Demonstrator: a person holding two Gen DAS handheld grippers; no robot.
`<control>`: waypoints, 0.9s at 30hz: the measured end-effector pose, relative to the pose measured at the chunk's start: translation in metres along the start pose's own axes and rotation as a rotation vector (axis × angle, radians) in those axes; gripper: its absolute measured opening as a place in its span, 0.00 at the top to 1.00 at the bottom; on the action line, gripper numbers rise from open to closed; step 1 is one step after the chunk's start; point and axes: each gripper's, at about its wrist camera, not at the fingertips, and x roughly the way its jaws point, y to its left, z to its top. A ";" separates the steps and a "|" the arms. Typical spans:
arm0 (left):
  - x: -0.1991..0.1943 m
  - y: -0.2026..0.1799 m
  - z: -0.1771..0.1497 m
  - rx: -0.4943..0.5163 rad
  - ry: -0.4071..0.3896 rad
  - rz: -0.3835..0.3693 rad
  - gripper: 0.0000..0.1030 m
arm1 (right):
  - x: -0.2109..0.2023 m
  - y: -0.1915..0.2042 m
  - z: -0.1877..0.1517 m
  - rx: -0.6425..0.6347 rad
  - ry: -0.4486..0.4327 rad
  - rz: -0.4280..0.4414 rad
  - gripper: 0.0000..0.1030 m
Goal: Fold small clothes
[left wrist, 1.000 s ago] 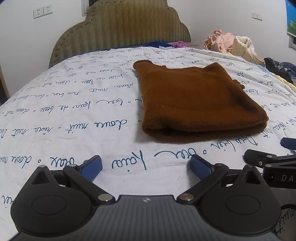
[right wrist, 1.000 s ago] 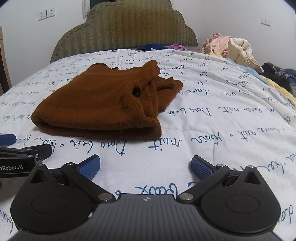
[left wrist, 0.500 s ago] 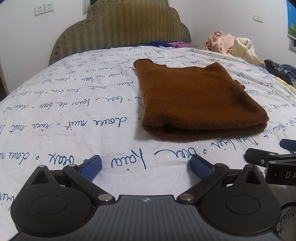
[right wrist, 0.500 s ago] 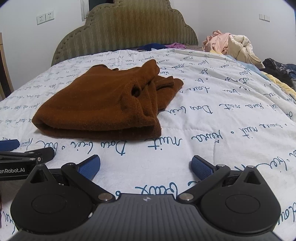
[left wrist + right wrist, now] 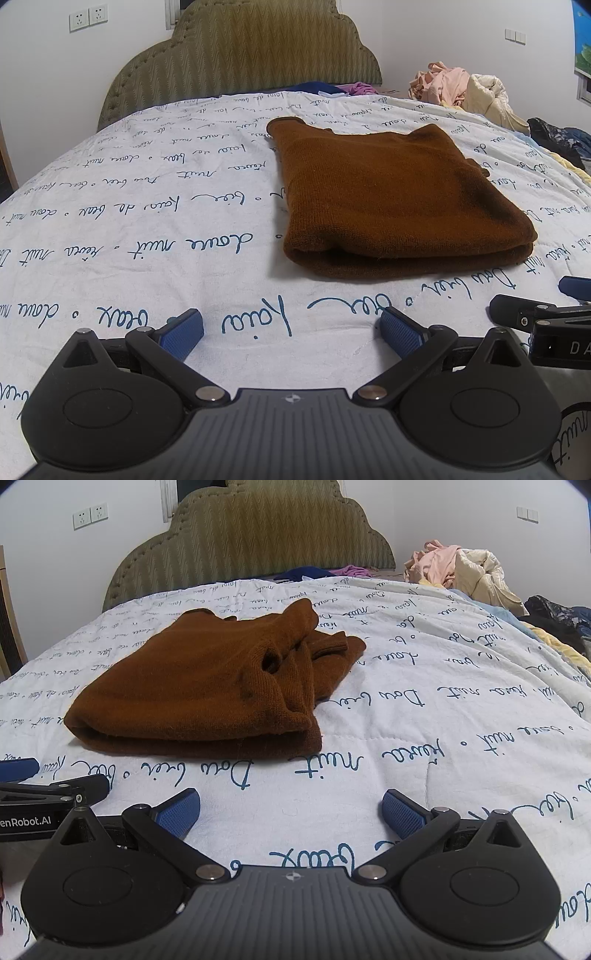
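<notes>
White walls (image 5: pixel 443 33), olive padded headboard (image 5: pixel 240 59), script-printed white bedspread (image 5: pixel 129 206).

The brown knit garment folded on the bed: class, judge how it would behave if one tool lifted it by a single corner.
The brown knit garment would probably sag and unfold, since its soft layers lie loosely stacked. The rumpled sleeve end would likely dangle first. Its fuzzy knit looks easy to grip rather than slippery.

The brown sweater (image 5: pixel 388 199) is fuzzy matt knit; under it, the quilt (image 5: pixel 147 221) is smooth stitched cotton, and behind it the headboard (image 5: pixel 240 62) is ribbed fabric.
</notes>
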 end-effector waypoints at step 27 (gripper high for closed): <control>-0.004 0.002 -0.002 -0.011 -0.006 0.039 0.00 | 0.000 0.007 0.000 -0.057 0.005 -0.049 0.00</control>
